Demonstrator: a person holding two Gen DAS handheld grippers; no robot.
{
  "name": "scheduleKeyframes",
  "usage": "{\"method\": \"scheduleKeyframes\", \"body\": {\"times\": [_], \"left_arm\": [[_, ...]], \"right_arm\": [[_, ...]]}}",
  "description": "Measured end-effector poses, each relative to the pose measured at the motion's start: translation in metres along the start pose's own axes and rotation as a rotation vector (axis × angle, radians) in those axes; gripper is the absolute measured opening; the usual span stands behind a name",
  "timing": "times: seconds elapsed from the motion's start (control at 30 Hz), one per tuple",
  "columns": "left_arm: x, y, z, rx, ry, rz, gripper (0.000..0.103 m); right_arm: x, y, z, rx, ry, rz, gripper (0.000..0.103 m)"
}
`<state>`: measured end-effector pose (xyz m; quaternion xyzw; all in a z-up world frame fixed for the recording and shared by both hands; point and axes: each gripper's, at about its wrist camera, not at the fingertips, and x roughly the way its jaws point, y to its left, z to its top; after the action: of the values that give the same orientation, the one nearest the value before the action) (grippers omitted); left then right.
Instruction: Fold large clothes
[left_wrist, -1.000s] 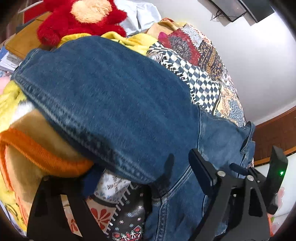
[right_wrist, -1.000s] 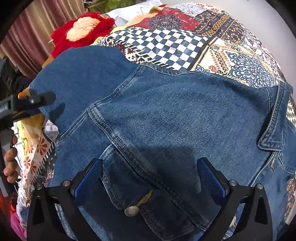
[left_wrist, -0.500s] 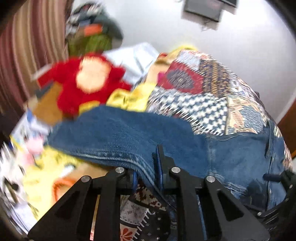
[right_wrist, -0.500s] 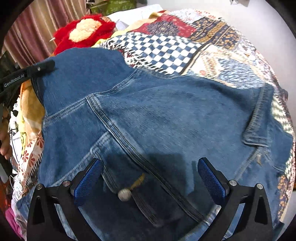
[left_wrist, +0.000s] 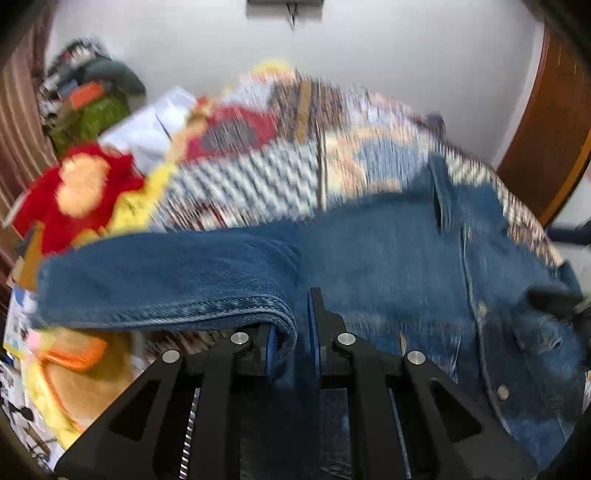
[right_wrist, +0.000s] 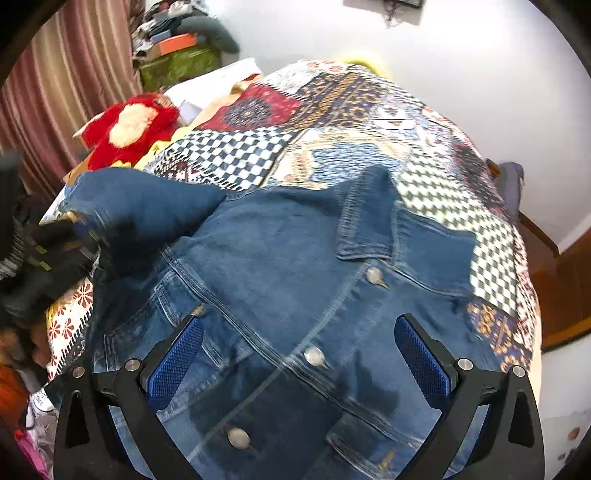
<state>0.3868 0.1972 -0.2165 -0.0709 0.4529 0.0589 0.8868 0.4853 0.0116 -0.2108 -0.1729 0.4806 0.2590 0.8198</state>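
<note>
A blue denim jacket (right_wrist: 295, 266) lies front up on a patchwork bedspread (right_wrist: 332, 122), with its collar and metal buttons showing. My left gripper (left_wrist: 291, 332) is shut on the folded edge of the jacket's sleeve (left_wrist: 166, 280) and holds it lifted across the bed; this view is blurred. In the right wrist view the left gripper (right_wrist: 70, 240) shows dark and blurred at the left, at the sleeve end. My right gripper (right_wrist: 299, 362) is open and empty, hovering just above the jacket's button placket.
A red plush toy (right_wrist: 129, 129) lies at the bed's far left, also in the left wrist view (left_wrist: 77, 192). Yellow and orange cloth (left_wrist: 74, 362) lies at the left edge. A clutter pile (right_wrist: 177, 48) stands by the striped curtain. A wooden door frame (left_wrist: 546, 122) is on the right.
My left gripper closed on the sleeve edge and lifted and carried it toward the jacket body. My right gripper stayed open and moved toward the collar and buttons.
</note>
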Motion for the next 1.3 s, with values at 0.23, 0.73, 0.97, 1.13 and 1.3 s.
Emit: {"method": "scheduleKeyframes", "body": {"times": [0.23, 0.73, 0.97, 1.13, 1.3], "left_arm": [[0.054, 0.028, -0.034, -0.182, 0.223, -0.171, 0.014], [0.012, 0.141, -0.028, -0.461, 0.067, -0.262, 0.062], [0.034, 0.181, -0.029, -0.589, 0.077, -0.23, 0.038], [0.028, 0.158, -0.021, -0.459, 0.077, -0.058, 0.011], [-0.021, 0.105, 0.007, -0.269, -0.068, 0.045, 0.011]], "right_arm": [[-0.02, -0.013, -0.018, 0.025, -0.006, -0.01, 0.103], [-0.01, 0.004, -0.012, 0.013, -0.008, 0.014, 0.103], [-0.01, 0.004, -0.013, -0.019, -0.02, -0.033, 0.103], [-0.009, -0.007, -0.02, 0.011, -0.003, -0.04, 0.103], [-0.017, -0.022, -0.029, 0.026, -0.011, -0.064, 0.103]]}}
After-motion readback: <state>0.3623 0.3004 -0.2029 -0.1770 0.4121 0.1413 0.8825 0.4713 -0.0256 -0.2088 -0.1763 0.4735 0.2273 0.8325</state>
